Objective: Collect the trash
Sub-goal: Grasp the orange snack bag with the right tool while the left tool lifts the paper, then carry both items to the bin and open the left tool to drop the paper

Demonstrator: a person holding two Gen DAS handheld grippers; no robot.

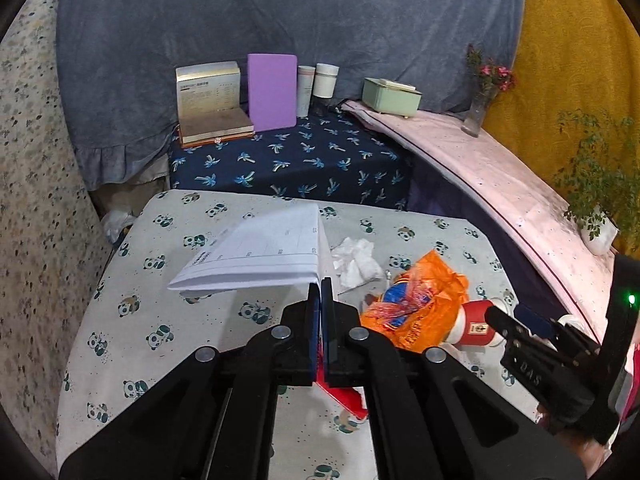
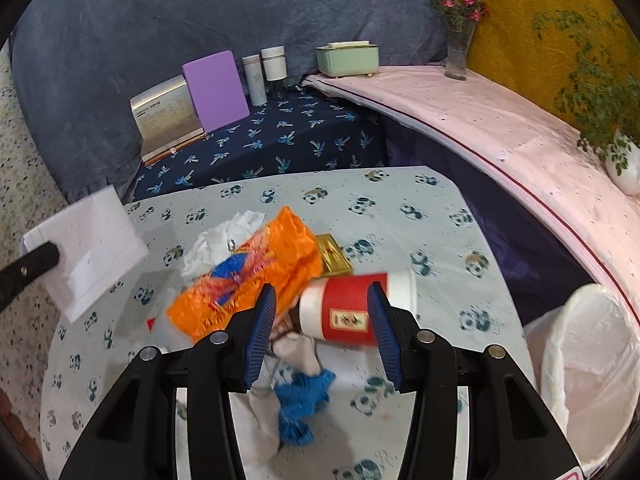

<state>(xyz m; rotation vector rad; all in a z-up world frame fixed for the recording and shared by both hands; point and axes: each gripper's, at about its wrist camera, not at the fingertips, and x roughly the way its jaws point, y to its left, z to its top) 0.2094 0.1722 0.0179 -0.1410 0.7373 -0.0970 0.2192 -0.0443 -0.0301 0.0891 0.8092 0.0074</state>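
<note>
Two grippers: the left gripper is closed on folded paper, the right gripper stands half open, empty, above the red cup.

A table with a panda-print cloth stands in front. Behind it is a lower surface under a dark blue cloth with palm trees. A grey-blue sheet hangs at the back, and a yellow curtain hangs at the right. A pink covered ledge curves along the right side. A speckled fabric covers the left.
</note>
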